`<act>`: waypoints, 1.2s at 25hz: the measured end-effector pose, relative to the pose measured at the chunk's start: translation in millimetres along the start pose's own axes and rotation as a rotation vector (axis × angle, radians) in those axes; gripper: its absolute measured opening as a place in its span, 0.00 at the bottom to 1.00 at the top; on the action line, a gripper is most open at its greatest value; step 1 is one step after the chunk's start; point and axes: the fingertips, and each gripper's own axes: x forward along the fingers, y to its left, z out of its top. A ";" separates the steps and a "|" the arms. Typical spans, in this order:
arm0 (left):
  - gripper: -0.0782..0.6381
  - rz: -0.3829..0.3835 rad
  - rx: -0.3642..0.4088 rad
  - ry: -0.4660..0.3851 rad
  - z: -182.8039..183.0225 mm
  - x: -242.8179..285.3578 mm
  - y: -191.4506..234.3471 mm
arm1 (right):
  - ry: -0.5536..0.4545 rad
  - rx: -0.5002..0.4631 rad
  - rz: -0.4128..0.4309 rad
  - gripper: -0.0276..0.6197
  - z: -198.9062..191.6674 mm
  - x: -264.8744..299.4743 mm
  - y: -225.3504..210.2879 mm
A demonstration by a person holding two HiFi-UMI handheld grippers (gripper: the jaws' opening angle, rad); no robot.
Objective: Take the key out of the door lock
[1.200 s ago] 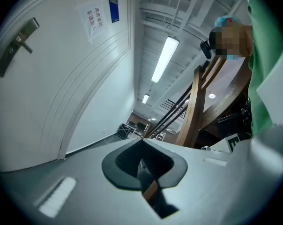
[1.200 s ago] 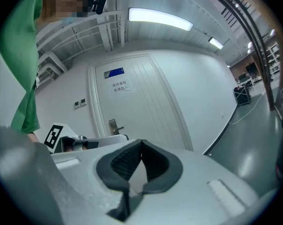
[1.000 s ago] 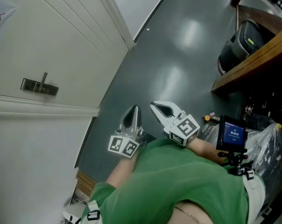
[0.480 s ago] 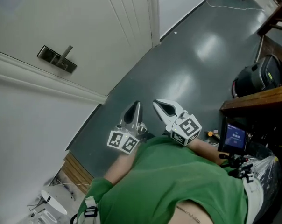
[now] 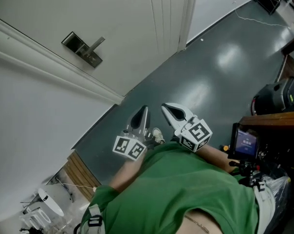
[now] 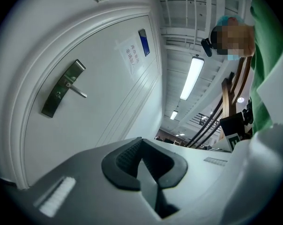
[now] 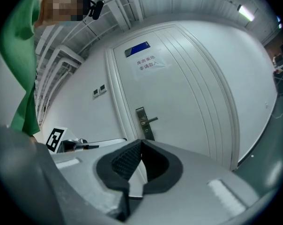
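A white door [image 5: 132, 28] carries a metal lock plate with a lever handle [image 5: 83, 48], also seen as the lock plate [image 6: 62, 89] in the left gripper view and the lock plate [image 7: 144, 122] in the right gripper view. The key is too small to make out. My left gripper [image 5: 143, 110] and right gripper [image 5: 164, 108] hang side by side above the dark floor, well away from the door. Both are shut with nothing between the jaws. The left gripper [image 6: 140, 146] and right gripper [image 7: 140, 149] show their black pads pressed together.
A dark grey floor [image 5: 205, 77] stretches to the right of the door. A wooden bench [image 5: 276, 118] with a black bag [image 5: 278, 96] stands at the right. A small screen on a mount [image 5: 244, 143] sits by my right arm. White clutter [image 5: 45, 211] lies at the lower left.
The head view has swung, so the door and its handle have slid rightward and the floor has shifted. Both grippers have stayed shut and close together in front of the body.
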 end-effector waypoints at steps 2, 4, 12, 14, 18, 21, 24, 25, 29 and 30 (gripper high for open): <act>0.12 0.010 0.007 -0.006 2.3 -3.5 1.4 | -0.007 -0.003 0.012 0.05 2.2 2.4 3.2; 0.12 0.020 0.011 -0.013 2.5 -6.0 1.7 | -0.013 -0.002 0.022 0.05 3.6 2.7 4.6; 0.12 0.064 -0.004 -0.051 35.6 -40.3 69.5 | 0.018 -0.021 0.057 0.05 -6.1 71.1 43.2; 0.12 0.080 -0.014 -0.060 47.3 -51.3 96.3 | 0.031 -0.023 0.067 0.05 -10.2 98.9 56.5; 0.12 0.115 -0.019 -0.082 52.7 -63.1 106.3 | 0.043 -0.021 0.099 0.05 -12.0 111.8 64.2; 0.12 0.153 -0.021 -0.093 56.1 -73.4 119.5 | 0.059 -0.010 0.128 0.05 -15.9 128.2 68.5; 0.12 0.197 -0.028 -0.104 60.7 -80.1 139.0 | 0.074 -0.004 0.163 0.05 -19.2 150.9 72.2; 0.12 0.210 -0.027 -0.108 62.9 -81.1 144.5 | 0.075 -0.002 0.176 0.05 -19.3 158.2 73.0; 0.12 0.249 -0.013 -0.119 73.5 -82.2 162.8 | 0.072 0.011 0.228 0.05 -18.5 183.7 75.6; 0.12 0.255 -0.010 -0.121 76.2 -81.5 167.3 | 0.069 0.016 0.239 0.05 -17.0 189.4 75.9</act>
